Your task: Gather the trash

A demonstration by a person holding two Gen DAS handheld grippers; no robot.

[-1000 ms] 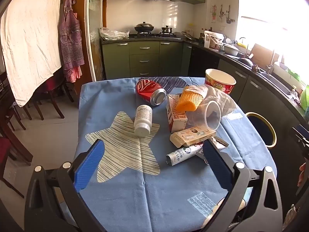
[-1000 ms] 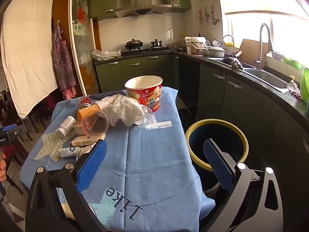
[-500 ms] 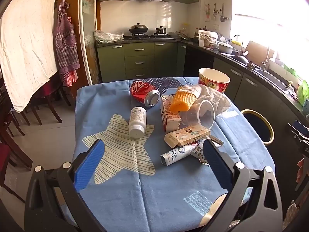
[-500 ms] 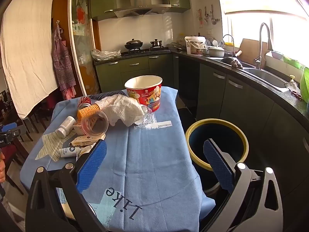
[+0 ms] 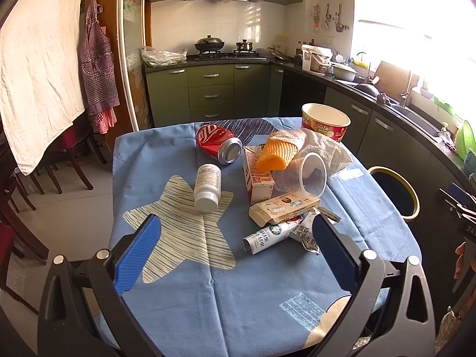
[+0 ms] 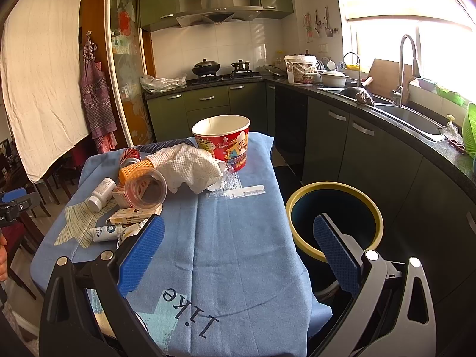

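Trash lies on a table with a blue cloth [image 5: 253, 291]: a red can [image 5: 218, 144], a white pill bottle [image 5: 206, 186], a milk carton [image 5: 257, 175], an orange foam net [image 5: 275, 153], a clear plastic cup [image 5: 303, 175], a beige box [image 5: 282, 208], crumpled wrappers [image 5: 279, 235], a white paper towel [image 6: 190, 165] and a red paper bowl [image 6: 223, 141]. A yellow-rimmed bin [image 6: 333, 217] stands right of the table. My left gripper [image 5: 235, 250] is open and empty, short of the pile. My right gripper [image 6: 238, 250] is open and empty between table and bin.
Green kitchen cabinets [image 5: 208, 92] and a stove stand behind the table. A dark counter with a sink [image 6: 410, 116] runs along the right. Wooden chairs [image 5: 26, 178] stand to the left. A white sheet [image 5: 35, 59] hangs at the left.
My left gripper has shifted a little, so the pile sits slightly further left and lower in its view. The right gripper has not moved.
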